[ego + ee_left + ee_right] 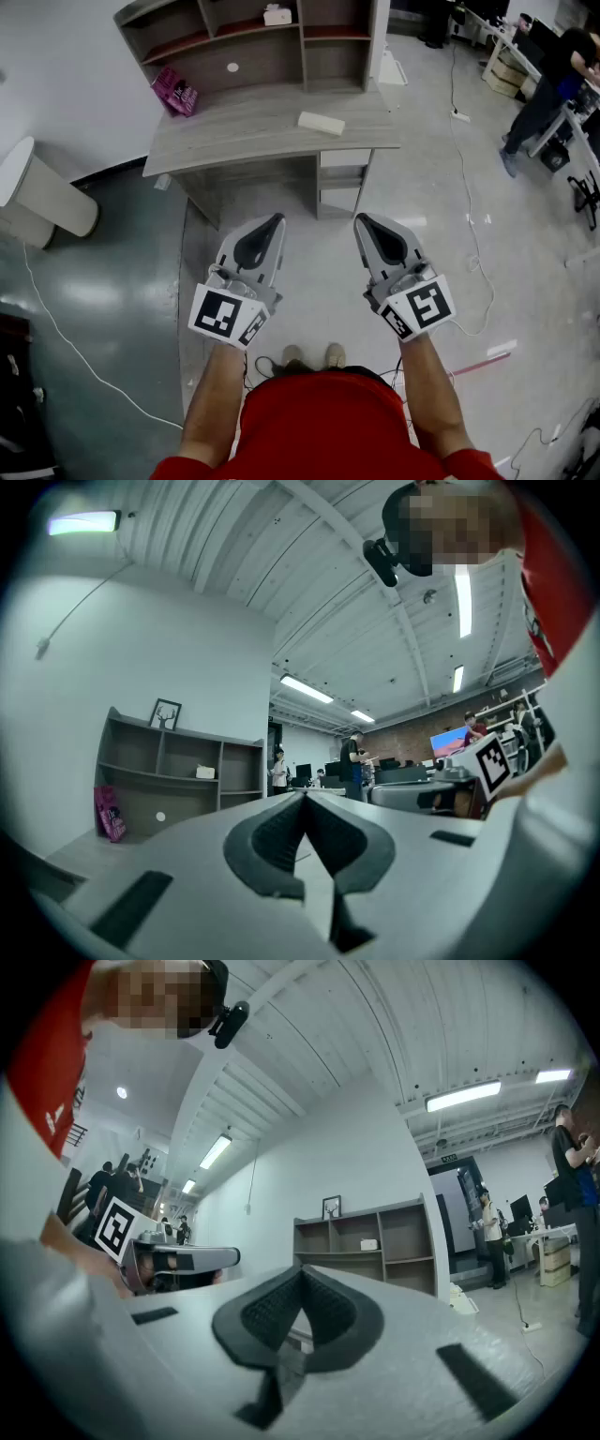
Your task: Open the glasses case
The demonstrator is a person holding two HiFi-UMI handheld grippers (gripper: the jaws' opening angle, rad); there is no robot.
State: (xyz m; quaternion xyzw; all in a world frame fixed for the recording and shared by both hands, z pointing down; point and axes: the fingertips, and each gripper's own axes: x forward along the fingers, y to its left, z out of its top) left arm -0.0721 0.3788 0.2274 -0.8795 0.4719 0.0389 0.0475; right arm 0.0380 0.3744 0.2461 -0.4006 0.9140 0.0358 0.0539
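A cream oblong glasses case (321, 123) lies shut on the grey desk (244, 131), toward its right side. Both grippers hang in the air in front of the desk, well short of the case and above the floor. My left gripper (277, 219) is shut with nothing in it, and its dark pads meet at the tip in the left gripper view (303, 795). My right gripper (361, 219) is shut and empty too, with the pads pressed together in the right gripper view (300, 1269). The two grippers point level toward the desk, side by side.
The desk carries a shelf unit (253, 37) with a small white box (277, 15) on it, and a pink bag (174, 91) leans at its left. Drawers (342, 178) sit under the desk's right end. A white cylinder (42, 197) stands at left. Cables cross the floor, and a person (553, 84) stands far right.
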